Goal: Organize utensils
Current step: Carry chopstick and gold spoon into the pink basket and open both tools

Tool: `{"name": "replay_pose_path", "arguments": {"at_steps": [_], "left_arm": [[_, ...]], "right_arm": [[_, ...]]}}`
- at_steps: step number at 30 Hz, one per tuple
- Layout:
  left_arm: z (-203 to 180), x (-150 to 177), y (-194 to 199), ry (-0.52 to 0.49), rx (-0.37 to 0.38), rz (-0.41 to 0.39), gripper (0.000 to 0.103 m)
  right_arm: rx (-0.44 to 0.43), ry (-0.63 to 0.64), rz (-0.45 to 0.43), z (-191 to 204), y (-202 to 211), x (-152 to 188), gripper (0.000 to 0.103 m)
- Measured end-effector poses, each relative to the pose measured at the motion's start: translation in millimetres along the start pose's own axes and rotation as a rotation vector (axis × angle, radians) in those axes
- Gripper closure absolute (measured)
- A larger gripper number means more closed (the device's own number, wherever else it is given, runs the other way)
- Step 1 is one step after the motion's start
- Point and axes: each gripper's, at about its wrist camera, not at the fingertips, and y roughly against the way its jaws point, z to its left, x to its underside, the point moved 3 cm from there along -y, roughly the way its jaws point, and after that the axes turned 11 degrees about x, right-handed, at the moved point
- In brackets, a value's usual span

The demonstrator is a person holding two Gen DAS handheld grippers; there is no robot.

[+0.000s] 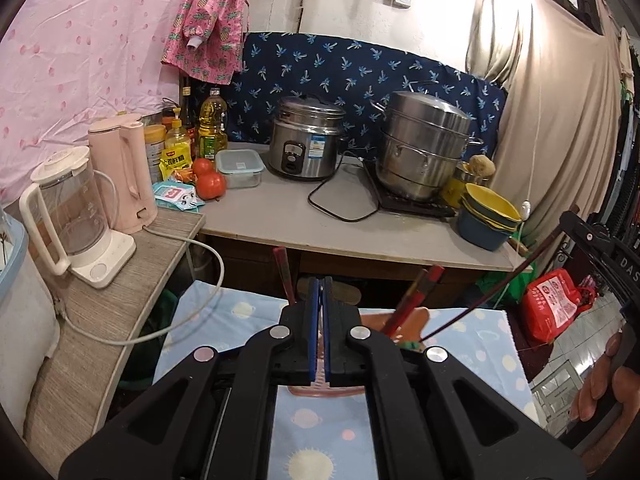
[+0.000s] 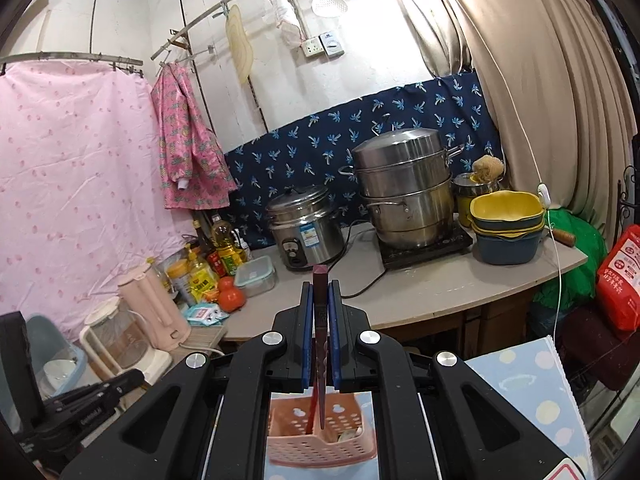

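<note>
Dark red slender chopstick (image 2: pixel 320 320): light, rigid, slippery; right gripper (image 2: pixel 320 300) clamps it mid-shaft above pink perforated plastic basket (image 2: pixel 320 446). Left gripper (image 1: pixel 320 300) clenched, empty.

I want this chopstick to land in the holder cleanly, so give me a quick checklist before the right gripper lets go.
1. Right gripper shut on the dark chopstick: ok.
2. Chopstick tip over the pink utensil basket: ok.
3. Tip down inside a compartment: cannot tell.
4. Basket resting flat on the blue cloth: ok.
5. Left gripper steadying the basket: cannot tell; its jaws look closed on nothing.
</note>
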Motion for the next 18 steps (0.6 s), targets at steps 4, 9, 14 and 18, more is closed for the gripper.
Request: {"name": "replay_pose_path", "arguments": {"at_steps": [4,9,14,18], "left_arm": [[10.7,-0.4,-24.9,0.014,-0.008,0.031,0.102],[18.9,9.9,-52.0,0.018,-0.021,0.074,0.102],[23.7,22.7,-73.5,0.029,-0.023,0.115,0.102],[28.1,29.7,-82.1,0.047,-0.024,0.122,0.101]], "right_arm": [[0.012,0.015,0.031,1.5,-24.1,11.4,0.096],[0.024,0.022,0.089,2.4,-53.3,32.4,0.096],[0.029,0.028,0.138,2.5,-73.1,51.3,0.096],[0.030,0.025,0.161,1.5,-81.2,60.2,0.096]]}}
